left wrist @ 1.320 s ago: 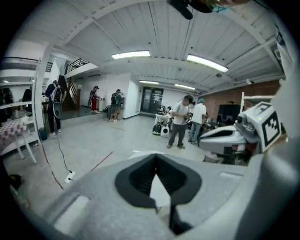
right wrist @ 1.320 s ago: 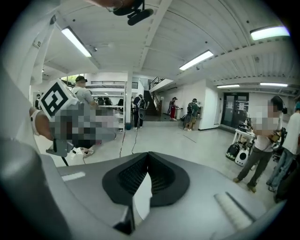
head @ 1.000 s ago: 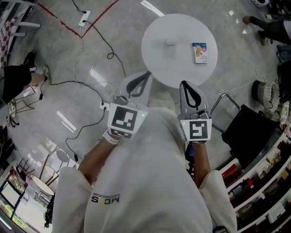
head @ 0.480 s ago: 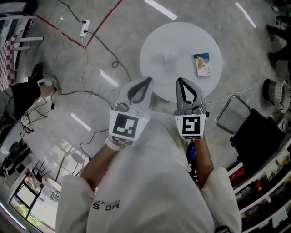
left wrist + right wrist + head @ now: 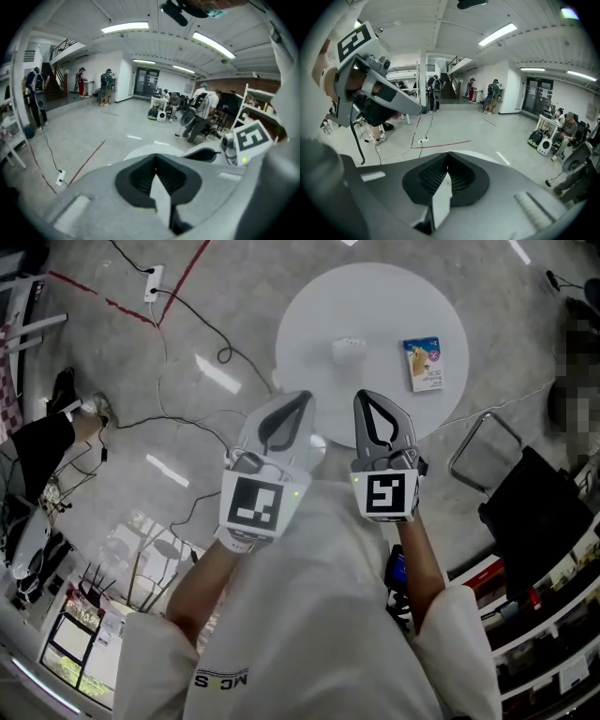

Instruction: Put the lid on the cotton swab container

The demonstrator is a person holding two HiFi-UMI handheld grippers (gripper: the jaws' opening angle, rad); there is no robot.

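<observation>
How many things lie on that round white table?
2 on the table: a small white object near its middle, a colourful packet right of it. Its near edge is hidden.

A small white container (image 5: 349, 348) is seen on the round white worktop (image 5: 375, 306), close to its middle. It is pale against the pale surface and only a low, roughly oblong outline can be made out. It is too small for it to be told whether a lid is seated on it or laid beside it, and no separate lid can be picked out. A flat pack (image 5: 424, 364) with a blue top edge and a printed picture lies to its right, apart from it, nearer the worktop's rim.
</observation>
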